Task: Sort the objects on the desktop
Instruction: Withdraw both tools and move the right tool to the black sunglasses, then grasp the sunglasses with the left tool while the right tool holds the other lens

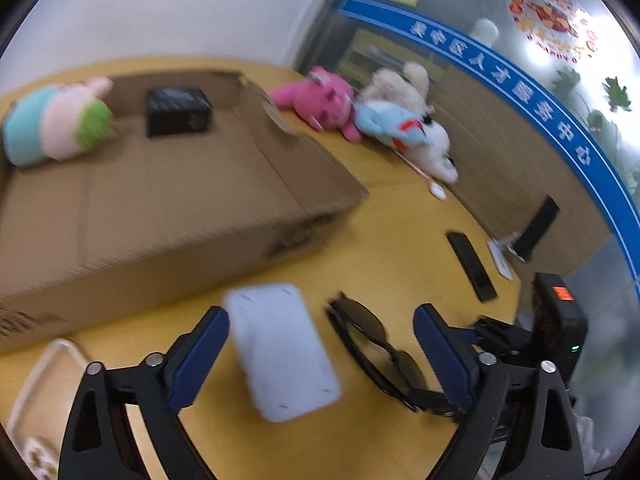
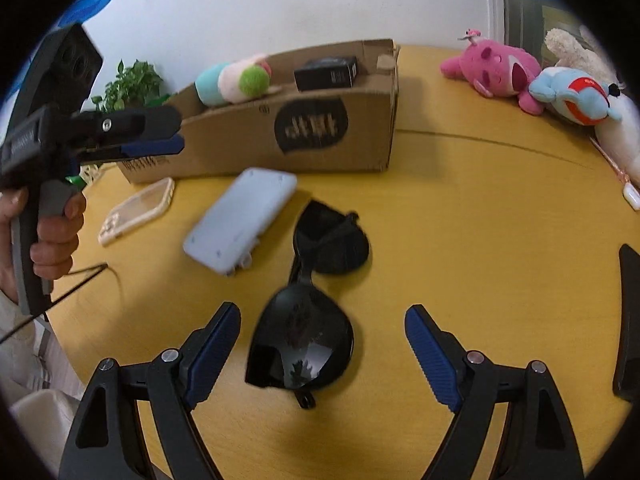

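In the left wrist view my left gripper (image 1: 320, 344) hangs open over the yellow table (image 1: 400, 208). A pale blue-white power bank (image 1: 280, 350) lies flat between its blue pads, which do not press on it. Black sunglasses (image 1: 368, 344) lie just to the right of it. In the right wrist view my right gripper (image 2: 322, 344) is open above the same sunglasses (image 2: 316, 300), whose near lens sits between its fingers. The power bank (image 2: 240, 220) lies farther back on the left. A hand (image 2: 56, 236) holds the left gripper (image 2: 176, 136) at the left edge.
A low cardboard box (image 1: 160, 184) behind holds a pastel plush (image 1: 56, 120) and a small black box (image 1: 178, 110). Pink (image 1: 320, 100), blue (image 1: 400, 128) and beige (image 1: 400, 80) plush toys lie far right. A black remote (image 1: 472, 264) and a clear phone case (image 2: 138, 210) lie on the table.
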Tool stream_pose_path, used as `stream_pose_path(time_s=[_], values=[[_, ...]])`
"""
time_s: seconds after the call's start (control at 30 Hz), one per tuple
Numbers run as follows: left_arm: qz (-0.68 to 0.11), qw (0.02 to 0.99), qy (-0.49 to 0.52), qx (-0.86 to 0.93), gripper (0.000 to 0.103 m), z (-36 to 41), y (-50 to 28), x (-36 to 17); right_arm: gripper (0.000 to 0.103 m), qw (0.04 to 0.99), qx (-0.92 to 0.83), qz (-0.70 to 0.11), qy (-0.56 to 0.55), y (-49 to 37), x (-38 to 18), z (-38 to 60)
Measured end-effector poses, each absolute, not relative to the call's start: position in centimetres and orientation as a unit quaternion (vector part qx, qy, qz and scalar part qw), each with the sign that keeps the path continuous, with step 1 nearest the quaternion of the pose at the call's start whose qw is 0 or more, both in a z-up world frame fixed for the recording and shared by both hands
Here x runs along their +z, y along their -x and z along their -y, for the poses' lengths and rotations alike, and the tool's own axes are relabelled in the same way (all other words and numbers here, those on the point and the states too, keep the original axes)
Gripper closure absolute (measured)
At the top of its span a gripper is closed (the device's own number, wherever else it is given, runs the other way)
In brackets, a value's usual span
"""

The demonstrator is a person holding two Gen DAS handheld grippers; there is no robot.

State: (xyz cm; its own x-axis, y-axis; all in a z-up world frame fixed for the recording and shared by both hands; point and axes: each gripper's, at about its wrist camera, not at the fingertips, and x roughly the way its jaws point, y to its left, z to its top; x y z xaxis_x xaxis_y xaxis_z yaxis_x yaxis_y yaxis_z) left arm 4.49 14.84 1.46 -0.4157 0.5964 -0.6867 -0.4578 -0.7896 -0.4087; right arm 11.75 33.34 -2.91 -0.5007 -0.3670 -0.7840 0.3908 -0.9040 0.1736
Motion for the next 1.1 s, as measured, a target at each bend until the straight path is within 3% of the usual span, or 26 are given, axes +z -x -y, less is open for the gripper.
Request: stream_pose_path(time_s=[0.1, 0.27, 0.33, 0.63, 0.87, 1.1], values=[[0.087, 0.343, 0.458, 0.816, 0.015, -16.6, -4.6, 0.4, 0.020, 0.214, -0.862, -0.010, -0.460, -11.9, -4.0, -33.1], [0.107, 0.370, 0.500, 0.775, 0.031, -19.6, -4.8, -2.4, 0.033, 0.227, -0.861, -0.047, -0.452, -12.3, -4.5, -31.3], [0.107, 0.377, 0.513, 0.764, 0.039, -20.8, -4.9, -3.5, 0.046, 0.223, -0.865, -0.051, -0.447, -12.2, -4.5, -31.0], [0.066, 0.365, 0.537, 0.758, 0.084, -23.9, -5.0, -5.7, 0.050, 0.221, -0.871, -0.029, -0.438, -12.4, -4.4, -30.8], [0.059, 0.366, 0.525, 0.766, 0.086, -23.3, -5.1, -4.9, 0.051, 0.220, -0.874, -0.013, -0.434, -12.2, -4.0, -30.5], [0.067, 0.381, 0.469, 0.794, 0.086, -21.2, -3.6, 1.0, 0.051, 0.218, -0.901, -0.015, -0.376, -11.5, 0.9, -29.6]])
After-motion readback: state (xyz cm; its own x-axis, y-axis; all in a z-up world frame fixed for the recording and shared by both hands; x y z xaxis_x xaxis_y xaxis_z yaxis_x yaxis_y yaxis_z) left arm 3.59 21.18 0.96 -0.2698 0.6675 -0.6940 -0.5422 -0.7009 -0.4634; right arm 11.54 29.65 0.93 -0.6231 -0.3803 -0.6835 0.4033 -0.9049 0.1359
